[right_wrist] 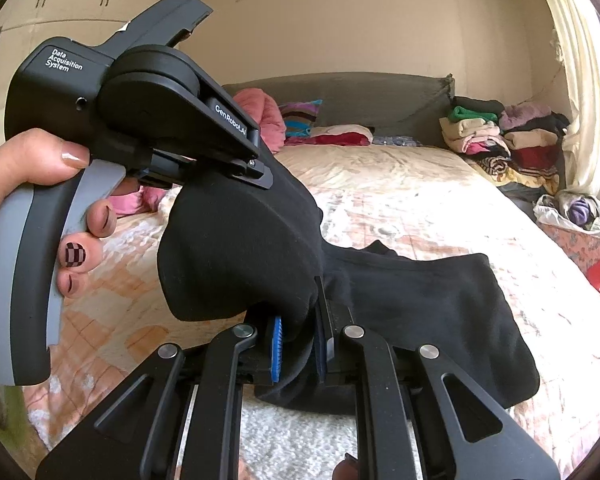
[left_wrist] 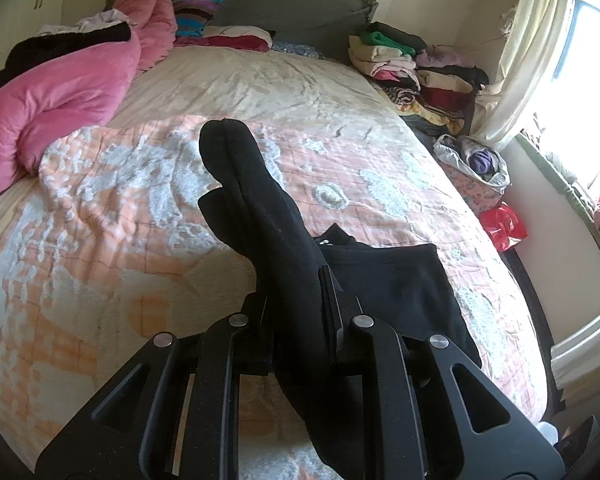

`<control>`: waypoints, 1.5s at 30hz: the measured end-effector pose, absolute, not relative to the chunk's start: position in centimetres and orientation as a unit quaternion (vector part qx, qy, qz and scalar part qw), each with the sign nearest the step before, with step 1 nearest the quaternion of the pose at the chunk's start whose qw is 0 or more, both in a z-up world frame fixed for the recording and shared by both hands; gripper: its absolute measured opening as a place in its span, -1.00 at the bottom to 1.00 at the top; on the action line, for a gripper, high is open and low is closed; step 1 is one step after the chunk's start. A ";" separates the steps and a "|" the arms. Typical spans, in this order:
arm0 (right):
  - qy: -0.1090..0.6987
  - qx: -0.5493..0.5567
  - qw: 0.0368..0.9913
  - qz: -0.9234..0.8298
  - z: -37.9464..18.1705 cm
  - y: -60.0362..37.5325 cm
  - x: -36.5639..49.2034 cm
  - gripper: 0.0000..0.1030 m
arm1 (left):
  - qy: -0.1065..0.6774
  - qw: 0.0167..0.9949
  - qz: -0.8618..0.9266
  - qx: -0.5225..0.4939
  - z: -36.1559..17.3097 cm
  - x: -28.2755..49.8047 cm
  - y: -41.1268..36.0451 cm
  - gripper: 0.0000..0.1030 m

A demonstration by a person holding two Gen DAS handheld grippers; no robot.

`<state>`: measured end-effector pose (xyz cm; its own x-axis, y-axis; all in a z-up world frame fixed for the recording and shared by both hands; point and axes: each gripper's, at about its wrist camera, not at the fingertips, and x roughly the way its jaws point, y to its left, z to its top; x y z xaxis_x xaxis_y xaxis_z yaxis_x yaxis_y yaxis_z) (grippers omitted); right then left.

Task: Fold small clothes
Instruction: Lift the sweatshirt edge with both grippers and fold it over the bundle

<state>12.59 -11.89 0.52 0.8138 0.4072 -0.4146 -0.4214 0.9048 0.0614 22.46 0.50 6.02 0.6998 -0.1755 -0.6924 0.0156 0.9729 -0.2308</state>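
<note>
**Black sock held between two hand-held grippers above the bed**

A pair of hand-held grippers shared one black sock (left_wrist: 256, 208) over a bed (left_wrist: 260, 80), mid-way through a fold. The left hand-held gripper (left_wrist: 296, 304) was clenched on the sock, whose toe end stood up and away ahead of its fingers, clear of the orange-and-white quilt (left_wrist: 100, 208) below. The right hand-held gripper (right_wrist: 298, 340) pinched the same dark fabric between its blue pads (right_wrist: 277, 350), with the sock bulging up just ahead of it and meeting the left tool, which crossed the upper left of the right wrist view, gripped by the person's left hand (right_wrist: 24, 188). Beyond and to the right of both grippers a folded black garment (right_wrist: 440, 312) lay flat on the quilt, partly under the lifted sock. Stacked clothes (left_wrist: 412, 64) sat well ahead at the far right edge of the bed, and a pink duvet (left_wrist: 60, 92) was bunched far ahead to the left.

The step in hand appeared to be doubling the sock over in the air. The next move would likely call for bringing the two ends together, lowering the sock onto bare quilt beside the black garment, and letting go only once it lay flat; loose knit could slump or unfold if freed early.
</note>
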 end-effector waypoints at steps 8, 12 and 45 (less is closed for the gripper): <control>0.217 -0.003 0.954 0.207 0.4 -13.1 12.2 -0.78 | 0.386 0.916 -0.059 -0.092 6.0 23.0 -1.7 -0.81; 0.220 0.004 0.954 0.203 0.2 -13.7 12.1 -0.78 | 0.387 0.916 -0.064 -0.086 5.8 23.2 -2.7 -0.81; 0.275 0.075 0.944 0.164 -3.3 -19.3 12.7 -0.78 | 0.428 0.896 -0.112 -0.044 2.3 27.3 -11.8 -0.76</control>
<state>12.71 -19.34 -3.26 0.7945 0.3520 -0.4949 -0.2692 0.9346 0.2326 27.28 -11.75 2.29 0.6079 -0.2380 -0.7575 0.1625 0.9711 -0.1747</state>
